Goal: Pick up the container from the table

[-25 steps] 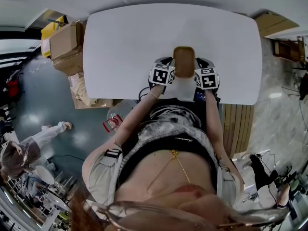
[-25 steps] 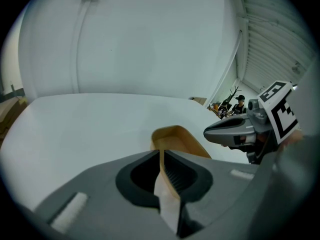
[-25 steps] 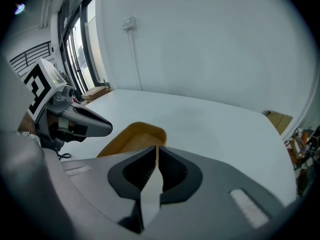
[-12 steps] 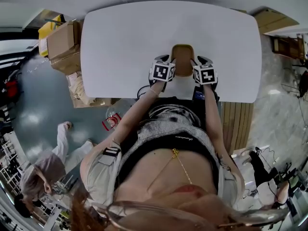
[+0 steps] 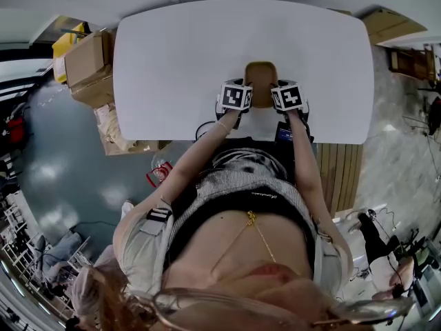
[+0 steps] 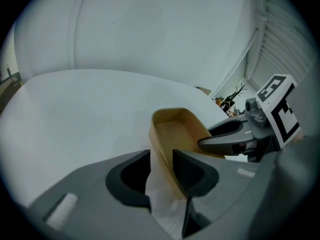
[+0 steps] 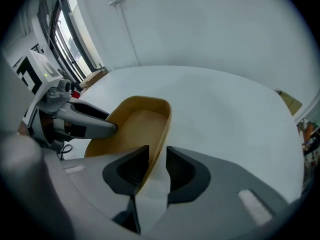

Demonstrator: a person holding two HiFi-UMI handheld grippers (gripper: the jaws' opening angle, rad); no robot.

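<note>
A tan oblong container (image 5: 261, 80) is at the near edge of the white table (image 5: 179, 61), between my two grippers. My left gripper (image 5: 247, 92) is shut on its left wall; in the left gripper view the thin wall (image 6: 167, 154) runs between the dark jaws of the left gripper (image 6: 161, 166). My right gripper (image 5: 277, 92) is shut on the opposite wall, and in the right gripper view the container (image 7: 140, 121) has its rim pinched by the right gripper (image 7: 157, 164). I cannot tell whether the container rests on the table or is lifted off it.
Cardboard boxes (image 5: 86, 59) and a yellow bin (image 5: 63, 47) stand on the floor left of the table. Another box (image 5: 389, 25) is at the far right corner. Wooden slats (image 5: 337, 178) lie right of the person's body. The table surface holds nothing besides the container.
Both grippers have moved inward and closed on the container's side walls. The container has shifted slightly away from the table's near edge. A person on the floor at left has moved.
</note>
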